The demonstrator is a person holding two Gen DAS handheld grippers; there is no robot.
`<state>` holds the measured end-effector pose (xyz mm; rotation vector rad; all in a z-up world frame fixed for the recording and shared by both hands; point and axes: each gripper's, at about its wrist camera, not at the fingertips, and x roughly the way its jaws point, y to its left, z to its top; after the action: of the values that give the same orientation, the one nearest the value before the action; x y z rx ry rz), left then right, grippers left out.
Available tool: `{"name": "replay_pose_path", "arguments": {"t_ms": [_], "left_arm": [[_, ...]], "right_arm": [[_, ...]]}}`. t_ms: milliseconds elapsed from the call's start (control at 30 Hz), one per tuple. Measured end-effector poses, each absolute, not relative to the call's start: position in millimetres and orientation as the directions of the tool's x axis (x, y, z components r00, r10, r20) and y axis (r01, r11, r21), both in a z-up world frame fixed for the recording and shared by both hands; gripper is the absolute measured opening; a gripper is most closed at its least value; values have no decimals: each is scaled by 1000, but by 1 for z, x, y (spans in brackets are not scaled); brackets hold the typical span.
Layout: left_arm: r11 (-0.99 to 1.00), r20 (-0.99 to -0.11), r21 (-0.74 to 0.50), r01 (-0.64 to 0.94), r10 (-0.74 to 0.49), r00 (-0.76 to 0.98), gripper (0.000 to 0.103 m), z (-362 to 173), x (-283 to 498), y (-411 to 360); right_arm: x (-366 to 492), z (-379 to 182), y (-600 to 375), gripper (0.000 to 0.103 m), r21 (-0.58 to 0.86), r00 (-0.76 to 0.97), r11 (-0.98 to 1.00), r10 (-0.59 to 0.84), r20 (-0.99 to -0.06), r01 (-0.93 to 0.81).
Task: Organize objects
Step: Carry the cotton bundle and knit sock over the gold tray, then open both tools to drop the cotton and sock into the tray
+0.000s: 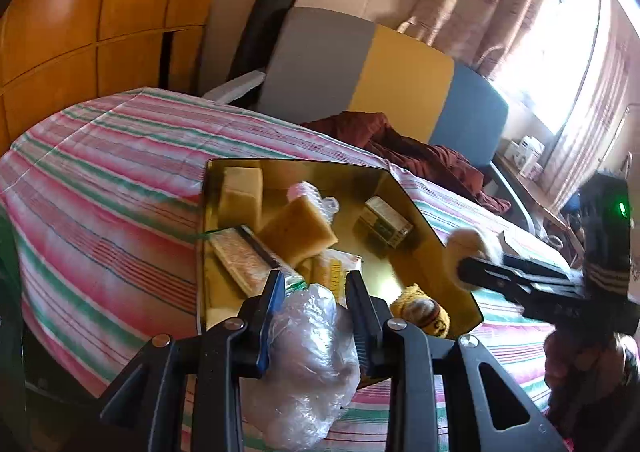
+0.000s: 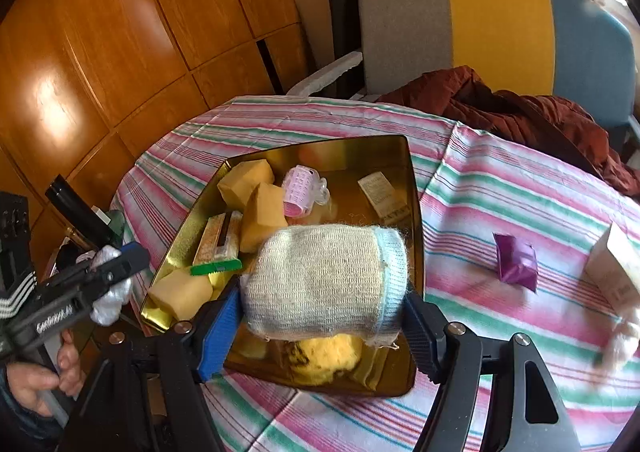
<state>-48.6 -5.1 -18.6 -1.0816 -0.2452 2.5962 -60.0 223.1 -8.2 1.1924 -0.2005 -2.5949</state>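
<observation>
A gold metal tin sits on a striped tablecloth. It holds yellow sponges, a pink hair roller, small boxes and a yellow knitted item. My left gripper is shut on a crumpled clear plastic bag over the tin's near left edge; it shows in the right wrist view too. My right gripper is shut on a rolled cream knitted sock above the tin's near end; it shows in the left wrist view too.
A purple packet and a white carton lie on the cloth right of the tin. A dark red garment lies on a grey, yellow and blue chair behind the table. Wooden panelling stands at the left.
</observation>
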Motion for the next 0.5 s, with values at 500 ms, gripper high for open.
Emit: {"name": "replay_pose_path", "arguments": {"t_ms": [500], "left_arm": [[-915,-661,-283,-288,404,-632,31,-22,-59,16]], "right_arm": [[-91,-19,212,74,222,-596,-957,-289,-749,185]]}}
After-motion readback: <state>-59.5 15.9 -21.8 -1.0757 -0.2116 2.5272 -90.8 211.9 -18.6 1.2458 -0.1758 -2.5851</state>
